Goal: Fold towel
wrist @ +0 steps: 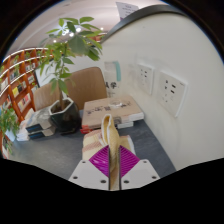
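The gripper (113, 160) is clamped on a towel (112, 138) fold; keep the grip firm while carrying it across.

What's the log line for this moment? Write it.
gripper shut on towel | towel edge sticks up from the grip | box and potted plant beyond

A wall (175, 60) with sockets (170, 90) closes off the right side. Ahead, a box (112, 112) and a potted plant (68, 60) block the way; the floor (50, 155) lies open to the left.
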{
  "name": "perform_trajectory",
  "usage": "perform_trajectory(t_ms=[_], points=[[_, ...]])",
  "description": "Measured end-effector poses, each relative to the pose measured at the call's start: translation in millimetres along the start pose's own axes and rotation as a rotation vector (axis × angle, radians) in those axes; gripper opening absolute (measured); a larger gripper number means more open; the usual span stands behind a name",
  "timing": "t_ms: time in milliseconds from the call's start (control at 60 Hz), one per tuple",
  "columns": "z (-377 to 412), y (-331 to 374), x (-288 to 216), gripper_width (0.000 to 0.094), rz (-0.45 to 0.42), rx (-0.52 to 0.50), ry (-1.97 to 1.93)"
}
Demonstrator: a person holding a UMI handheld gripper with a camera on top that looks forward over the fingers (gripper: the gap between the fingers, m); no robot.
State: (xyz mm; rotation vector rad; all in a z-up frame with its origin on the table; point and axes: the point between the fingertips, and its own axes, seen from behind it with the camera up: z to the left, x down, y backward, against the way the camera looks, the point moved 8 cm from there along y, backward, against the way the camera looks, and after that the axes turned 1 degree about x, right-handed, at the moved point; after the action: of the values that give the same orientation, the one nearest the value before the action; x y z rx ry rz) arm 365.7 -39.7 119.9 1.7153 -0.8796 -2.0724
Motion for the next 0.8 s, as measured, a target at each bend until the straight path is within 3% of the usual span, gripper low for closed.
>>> perform_trajectory(t_ms=[50,67,167,217,317,533,800], points=[[-24.9,-13.1,10.7,0.0282,0.017,0.066,0.033],[-32.5,-17.0,14.6,0.0399,0.026,0.085,0.047],[-62.2,-22.4,24.0,0.059,0.051,0.168,0.08],[-60.5,-10.7,13.2,0.0637,0.015,0.151,0.057],[-35.5,30.0,-18.2,0.0874,-0.047,0.082,-0.015],[70.3,147.8,-47.1,0.0855,-0.173,-0.07,0.026],[192.2,251.5,24.1,0.0853,-0.161,-0.174,0.111]])
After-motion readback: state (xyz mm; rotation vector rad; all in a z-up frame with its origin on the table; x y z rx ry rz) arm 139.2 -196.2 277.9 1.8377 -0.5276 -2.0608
